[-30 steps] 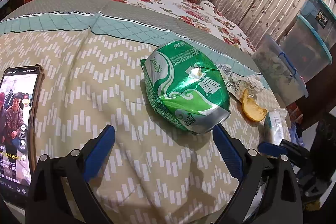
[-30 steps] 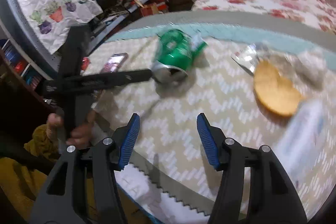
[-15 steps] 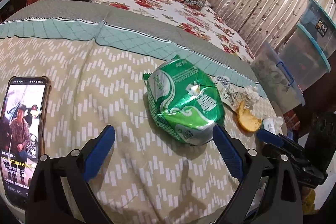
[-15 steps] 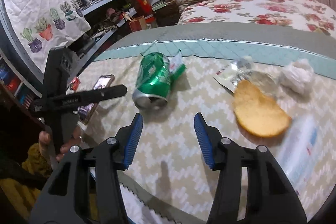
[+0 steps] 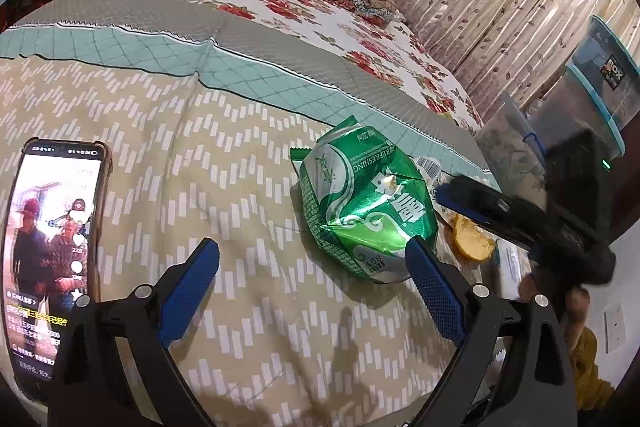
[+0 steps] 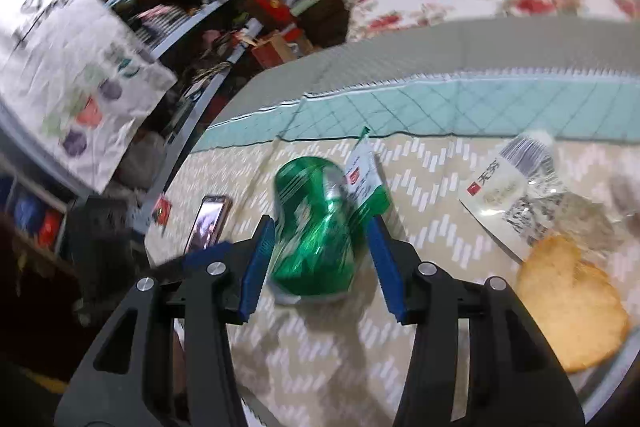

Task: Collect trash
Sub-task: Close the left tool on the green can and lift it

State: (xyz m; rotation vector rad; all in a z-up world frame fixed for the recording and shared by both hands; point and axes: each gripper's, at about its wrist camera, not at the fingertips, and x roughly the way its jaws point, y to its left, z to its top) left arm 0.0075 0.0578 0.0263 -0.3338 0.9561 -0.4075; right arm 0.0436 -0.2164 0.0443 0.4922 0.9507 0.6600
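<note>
Jaws: right gripper spread around the crushed green can, not pressing; left gripper wide, empty | Can: lying on patterned cover; judged light, dented, slippery; best pinched across its sides | Nearby: green wrapper, phone, peel.

Dim indoor light; motion-blurred right view; fisheye-warped edges
</note>
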